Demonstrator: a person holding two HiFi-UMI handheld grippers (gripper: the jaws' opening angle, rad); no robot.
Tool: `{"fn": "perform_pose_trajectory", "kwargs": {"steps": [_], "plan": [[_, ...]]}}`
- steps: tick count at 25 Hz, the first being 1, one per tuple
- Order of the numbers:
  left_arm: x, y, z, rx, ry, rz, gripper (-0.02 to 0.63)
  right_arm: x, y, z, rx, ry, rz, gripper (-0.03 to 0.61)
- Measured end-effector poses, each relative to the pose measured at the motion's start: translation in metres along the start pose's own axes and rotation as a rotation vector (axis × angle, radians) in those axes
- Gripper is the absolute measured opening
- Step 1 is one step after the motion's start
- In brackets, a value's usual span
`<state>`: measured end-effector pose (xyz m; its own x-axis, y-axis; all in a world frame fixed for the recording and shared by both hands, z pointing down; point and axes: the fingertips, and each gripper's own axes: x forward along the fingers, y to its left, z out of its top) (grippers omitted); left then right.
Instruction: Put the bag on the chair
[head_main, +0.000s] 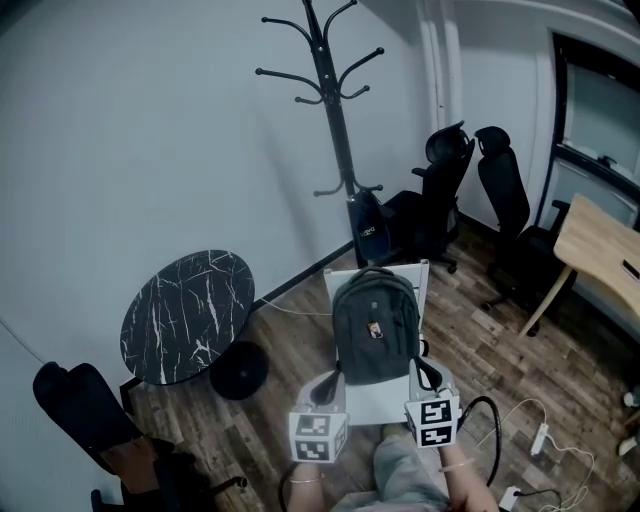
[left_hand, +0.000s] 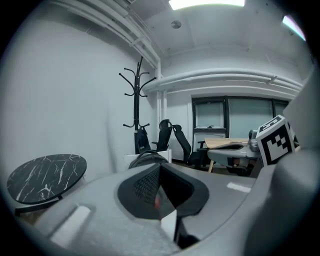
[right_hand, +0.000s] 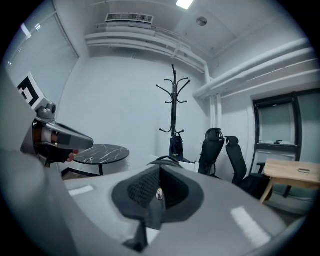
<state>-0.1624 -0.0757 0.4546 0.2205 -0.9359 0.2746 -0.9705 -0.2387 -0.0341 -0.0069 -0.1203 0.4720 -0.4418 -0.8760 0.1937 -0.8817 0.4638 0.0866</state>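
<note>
Straps (head_main: 327, 384) of the bag (head_main: 375, 328) are clenched in the left gripper (head_main: 325, 398) and right gripper (head_main: 428, 388), and the bag hangs against the back of the white chair (head_main: 382, 402). Lowering both sides evenly should likely seat its base flat before letting go. Wooden floor (head_main: 300, 345) surrounds the chair, with a marble table (head_main: 188, 315) at 9 o'clock and a coat rack (head_main: 335, 110) at 12.

Office rm: swivel chairs (head_main: 446, 185), wood desk (head_main: 597, 247), coat rack (head_main: 333, 105).
</note>
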Motion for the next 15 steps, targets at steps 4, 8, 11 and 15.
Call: {"fn": "perform_pose_trajectory", "kwargs": {"steps": [4, 8, 11, 15], "plan": [[-0.021, -0.008, 0.011, 0.006, -0.039, 0.006, 0.011, -0.023, 0.008, 0.010, 0.018, -0.005, 0.008, 0.003], [-0.037, -0.016, 0.026, -0.023, -0.102, 0.004, 0.009, -0.042, 0.017, 0.019, 0.018, -0.006, 0.033, 0.003], [-0.042, -0.020, 0.034, -0.009, -0.130, 0.014, 0.009, -0.051, 0.020, 0.025, 0.012, -0.021, 0.044, 0.003], [-0.044, -0.026, 0.038, -0.006, -0.151, 0.009, 0.009, -0.057, 0.019, 0.037, 0.033, -0.048, 0.068, 0.003]]}}
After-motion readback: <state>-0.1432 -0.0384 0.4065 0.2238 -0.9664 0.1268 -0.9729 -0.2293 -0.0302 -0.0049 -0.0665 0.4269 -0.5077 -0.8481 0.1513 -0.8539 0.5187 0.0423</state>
